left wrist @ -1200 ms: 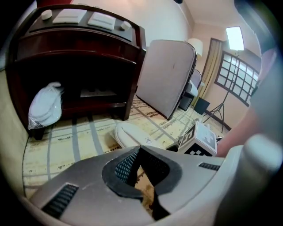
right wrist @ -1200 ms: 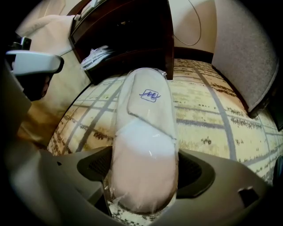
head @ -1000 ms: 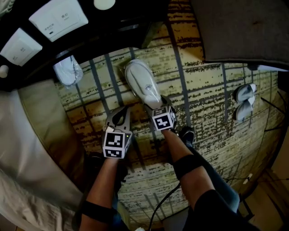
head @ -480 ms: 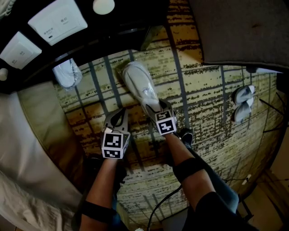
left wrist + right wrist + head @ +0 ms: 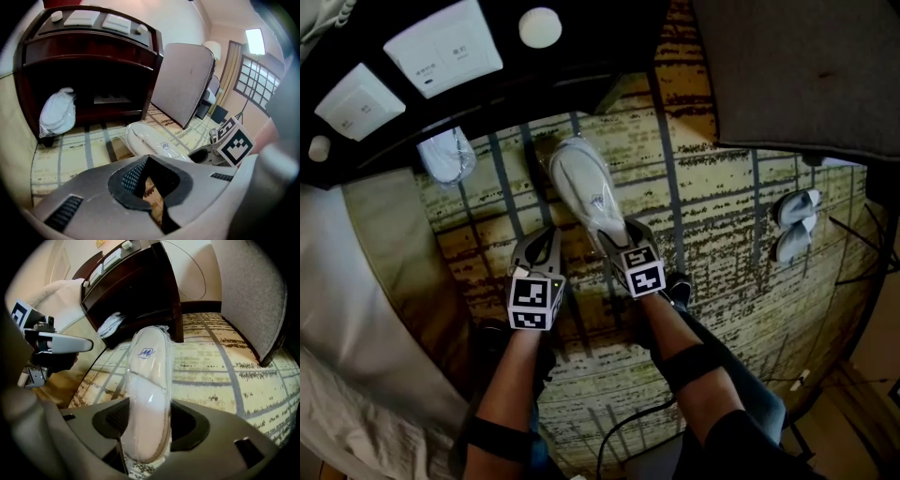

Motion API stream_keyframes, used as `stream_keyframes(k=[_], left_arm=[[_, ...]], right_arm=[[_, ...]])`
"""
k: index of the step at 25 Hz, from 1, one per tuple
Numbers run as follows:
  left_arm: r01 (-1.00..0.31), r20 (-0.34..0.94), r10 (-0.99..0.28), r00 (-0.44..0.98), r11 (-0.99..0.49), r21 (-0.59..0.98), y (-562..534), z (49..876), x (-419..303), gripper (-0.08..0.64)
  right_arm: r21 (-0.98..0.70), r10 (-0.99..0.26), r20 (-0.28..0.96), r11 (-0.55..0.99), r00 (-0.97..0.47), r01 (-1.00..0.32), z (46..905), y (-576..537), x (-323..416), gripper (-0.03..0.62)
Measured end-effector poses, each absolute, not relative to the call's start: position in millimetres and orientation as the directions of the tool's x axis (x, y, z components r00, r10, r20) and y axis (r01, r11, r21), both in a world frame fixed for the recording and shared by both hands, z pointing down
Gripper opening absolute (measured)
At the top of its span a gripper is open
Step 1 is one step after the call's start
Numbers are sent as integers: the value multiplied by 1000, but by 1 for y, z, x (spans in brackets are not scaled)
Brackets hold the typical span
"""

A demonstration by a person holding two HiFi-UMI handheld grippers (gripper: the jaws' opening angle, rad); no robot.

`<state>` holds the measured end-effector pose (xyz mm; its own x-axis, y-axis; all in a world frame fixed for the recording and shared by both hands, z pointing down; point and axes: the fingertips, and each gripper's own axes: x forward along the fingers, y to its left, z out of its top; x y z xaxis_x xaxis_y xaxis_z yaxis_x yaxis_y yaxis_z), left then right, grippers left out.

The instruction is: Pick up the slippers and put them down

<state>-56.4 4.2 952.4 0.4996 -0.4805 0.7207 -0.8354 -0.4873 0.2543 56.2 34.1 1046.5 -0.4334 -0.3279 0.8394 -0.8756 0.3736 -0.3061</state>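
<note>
1. Striped carpet (image 5: 722, 216) covers the floor, with a dark nightstand (image 5: 93, 70) at its far edge.
2. Wrapped slippers (image 5: 145, 376), white in clear film, point toward the nightstand.
3. Right gripper (image 5: 147, 427): jaws have just been closing and now pinch the slippers' near end.
4. Left gripper (image 5: 150, 187): jaws pressed together, nothing between, just beside the right.
5. Small white bag (image 5: 445, 155) lies under the nightstand.

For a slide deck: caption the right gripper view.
Right gripper, jaws just closed, grips a plastic-wrapped white slipper above patterned carpet near a dark nightstand.
</note>
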Motion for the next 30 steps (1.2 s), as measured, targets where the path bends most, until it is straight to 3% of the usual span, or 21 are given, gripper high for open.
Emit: stream_keyframes(k=[14, 30], left_arm=[[-871, 699, -556, 450, -446, 205, -40, 903, -79, 0], [-904, 643, -666, 378, -416, 101, -115, 903, -125, 0]], right_arm=[[-344, -377, 765, 445, -522, -826, 966, -49, 15, 252], [-441, -517, 655, 331, -551, -834, 949, -211, -59, 255]])
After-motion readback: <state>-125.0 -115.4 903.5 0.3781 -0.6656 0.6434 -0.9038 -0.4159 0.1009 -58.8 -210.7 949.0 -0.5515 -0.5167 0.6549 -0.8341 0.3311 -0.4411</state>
